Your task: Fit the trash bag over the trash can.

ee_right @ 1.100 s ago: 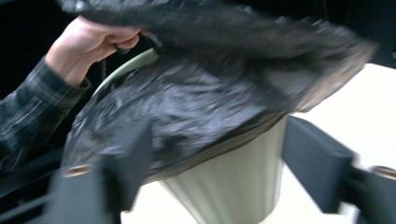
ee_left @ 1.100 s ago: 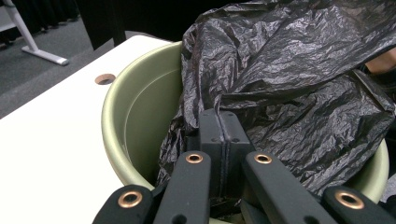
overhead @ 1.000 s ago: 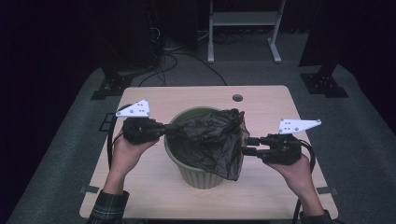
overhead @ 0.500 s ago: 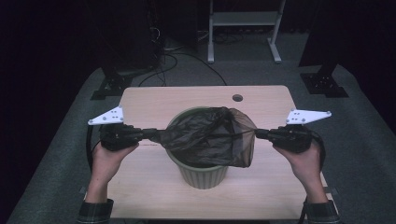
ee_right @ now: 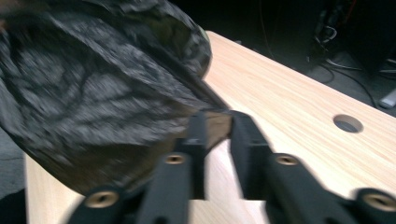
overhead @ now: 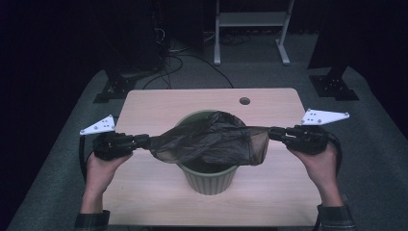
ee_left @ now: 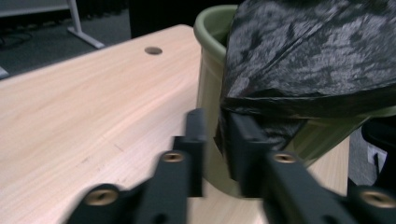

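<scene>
A black plastic bag [overhead: 211, 142] is stretched wide over the mouth of a green bin [overhead: 209, 180] in the middle of the table. My left gripper [overhead: 146, 140] is at the bag's left end and my right gripper [overhead: 272, 132] at its right end. In the left gripper view the jaws [ee_left: 217, 126] have just been opening; a gap shows, and the bag's edge [ee_left: 303, 60] lies against the right-hand finger, beside the bin wall [ee_left: 208, 28]. In the right gripper view the jaws [ee_right: 217, 123] have likewise just been opening, with the bag's corner [ee_right: 93, 79] between them, unpressed.
The light wooden table [overhead: 159, 103] has a round cable hole [overhead: 244, 101] behind the bin. Beyond the table are a white metal stand [overhead: 250, 19], cables on the floor [overhead: 178, 53] and black stand feet [overhead: 332, 86] on grey carpet.
The two hands have pulled apart, left hand leftwards and lower, right hand rightwards. The bag went from a bunched heap on the bin to a wide taut span.
</scene>
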`<state>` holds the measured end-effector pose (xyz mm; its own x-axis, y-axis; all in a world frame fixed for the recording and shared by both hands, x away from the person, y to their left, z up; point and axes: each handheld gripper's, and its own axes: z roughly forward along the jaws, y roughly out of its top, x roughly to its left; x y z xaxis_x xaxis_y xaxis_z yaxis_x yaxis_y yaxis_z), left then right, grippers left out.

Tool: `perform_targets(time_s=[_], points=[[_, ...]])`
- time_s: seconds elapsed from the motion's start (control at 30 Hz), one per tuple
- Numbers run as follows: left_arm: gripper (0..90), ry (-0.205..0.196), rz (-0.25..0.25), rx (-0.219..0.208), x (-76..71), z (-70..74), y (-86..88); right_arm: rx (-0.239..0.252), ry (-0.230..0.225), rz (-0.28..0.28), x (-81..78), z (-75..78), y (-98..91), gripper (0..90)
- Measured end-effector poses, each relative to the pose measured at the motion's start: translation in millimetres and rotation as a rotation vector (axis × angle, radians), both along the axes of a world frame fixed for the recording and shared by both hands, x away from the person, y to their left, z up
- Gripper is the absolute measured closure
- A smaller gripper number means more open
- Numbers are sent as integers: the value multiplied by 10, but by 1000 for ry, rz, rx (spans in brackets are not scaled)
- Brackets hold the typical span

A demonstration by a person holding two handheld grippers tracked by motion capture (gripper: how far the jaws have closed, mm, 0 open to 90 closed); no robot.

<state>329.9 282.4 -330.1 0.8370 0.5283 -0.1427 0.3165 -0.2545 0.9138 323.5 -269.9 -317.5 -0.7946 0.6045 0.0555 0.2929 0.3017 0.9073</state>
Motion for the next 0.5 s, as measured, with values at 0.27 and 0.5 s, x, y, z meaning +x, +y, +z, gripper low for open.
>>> perform_targets(time_s=[0.27,0.5], points=[[459,-59,19,-25,-69,290,80,39,-74,13,-30,232,111,521],[385,-110,-12,-27,-59,539,-81,54,-121,8,-13,362,252,404]])
